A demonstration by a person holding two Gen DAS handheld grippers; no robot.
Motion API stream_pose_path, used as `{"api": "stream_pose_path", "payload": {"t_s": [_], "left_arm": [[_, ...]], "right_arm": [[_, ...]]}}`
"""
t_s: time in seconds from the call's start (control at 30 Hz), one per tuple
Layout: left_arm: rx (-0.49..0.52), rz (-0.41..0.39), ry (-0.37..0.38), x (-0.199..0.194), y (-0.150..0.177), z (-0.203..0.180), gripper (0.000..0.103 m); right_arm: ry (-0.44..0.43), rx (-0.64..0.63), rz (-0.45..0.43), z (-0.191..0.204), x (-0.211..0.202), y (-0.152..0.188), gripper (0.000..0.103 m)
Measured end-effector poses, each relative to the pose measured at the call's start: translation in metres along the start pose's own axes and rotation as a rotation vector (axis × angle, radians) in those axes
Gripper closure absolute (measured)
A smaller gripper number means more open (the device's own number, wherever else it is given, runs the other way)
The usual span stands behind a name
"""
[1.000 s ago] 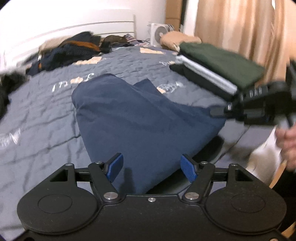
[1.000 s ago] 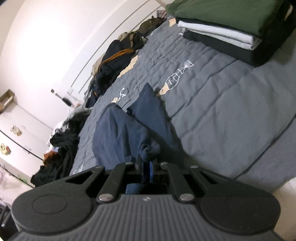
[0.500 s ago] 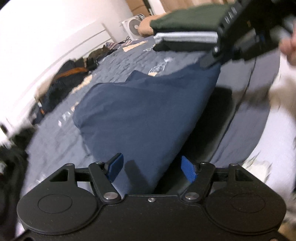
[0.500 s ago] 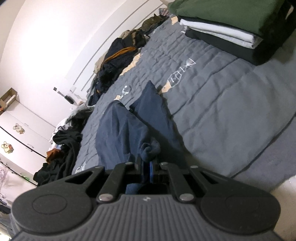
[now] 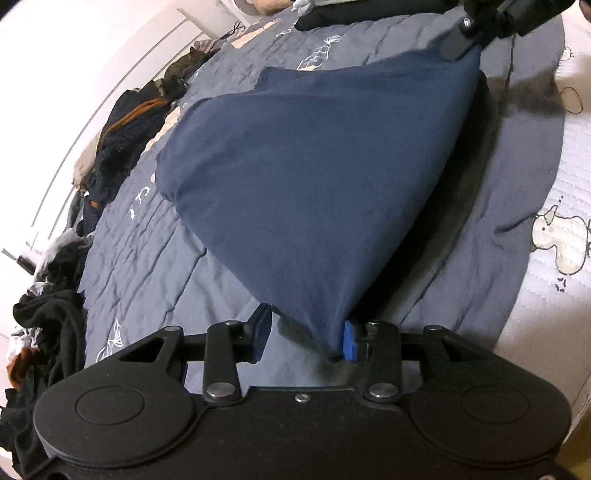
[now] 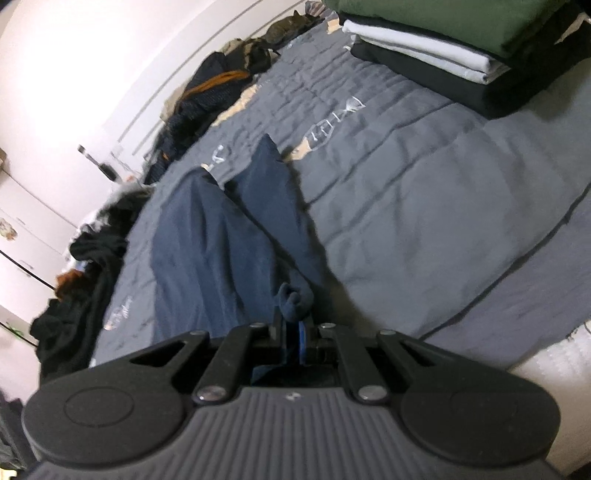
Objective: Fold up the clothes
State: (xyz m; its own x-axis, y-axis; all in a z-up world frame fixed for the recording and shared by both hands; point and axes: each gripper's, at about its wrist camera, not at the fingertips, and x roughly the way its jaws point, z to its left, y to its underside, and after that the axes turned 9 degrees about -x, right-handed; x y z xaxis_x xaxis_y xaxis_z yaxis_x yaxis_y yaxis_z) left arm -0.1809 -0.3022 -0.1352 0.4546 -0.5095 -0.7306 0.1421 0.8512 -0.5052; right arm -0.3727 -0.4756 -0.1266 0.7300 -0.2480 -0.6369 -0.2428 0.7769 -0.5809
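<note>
Right hand-held gripper (image 6: 295, 334) is clamped on one corner of the navy garment (image 5: 314, 177), lifting it off the bed (image 5: 155, 258) so the left hand-held gripper (image 5: 306, 338), jaws closing, takes the near corner.

Bedroom: quilted bed (image 5: 147, 266), clothes heaps (image 6: 207, 96)

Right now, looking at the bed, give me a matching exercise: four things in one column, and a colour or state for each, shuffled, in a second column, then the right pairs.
Things:
1. garment on top of the folded stack
2. navy garment
3. quilt
4. right claw

Colour or state:
A. grey, with white stitched designs
B. shut on cloth
C. green
D. lifted at two corners

Pairs: 1-C, 2-D, 3-A, 4-B
</note>
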Motion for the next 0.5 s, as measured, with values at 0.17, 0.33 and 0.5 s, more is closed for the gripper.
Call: {"api": "stream_pose_path", "payload": {"t_s": [0.17, 0.33, 0.5], "left_arm": [[-0.111, 0.007, 0.067, -0.015, 0.001, 0.019, 0.053], [-0.247, -0.022, 0.186, -0.042, 0.000, 0.039, 0.039], [-0.487, -0.155, 0.378, -0.068, -0.002, 0.066, 0.024]], "right_arm": [[0.054, -0.100, 0.009, 0.009, 0.000, 0.001, 0.093], [0.076, -0.081, 0.018, 0.003, -0.016, -0.005, 0.089], [0.118, -0.075, -0.044, -0.007, -0.037, -0.013, 0.087]]}}
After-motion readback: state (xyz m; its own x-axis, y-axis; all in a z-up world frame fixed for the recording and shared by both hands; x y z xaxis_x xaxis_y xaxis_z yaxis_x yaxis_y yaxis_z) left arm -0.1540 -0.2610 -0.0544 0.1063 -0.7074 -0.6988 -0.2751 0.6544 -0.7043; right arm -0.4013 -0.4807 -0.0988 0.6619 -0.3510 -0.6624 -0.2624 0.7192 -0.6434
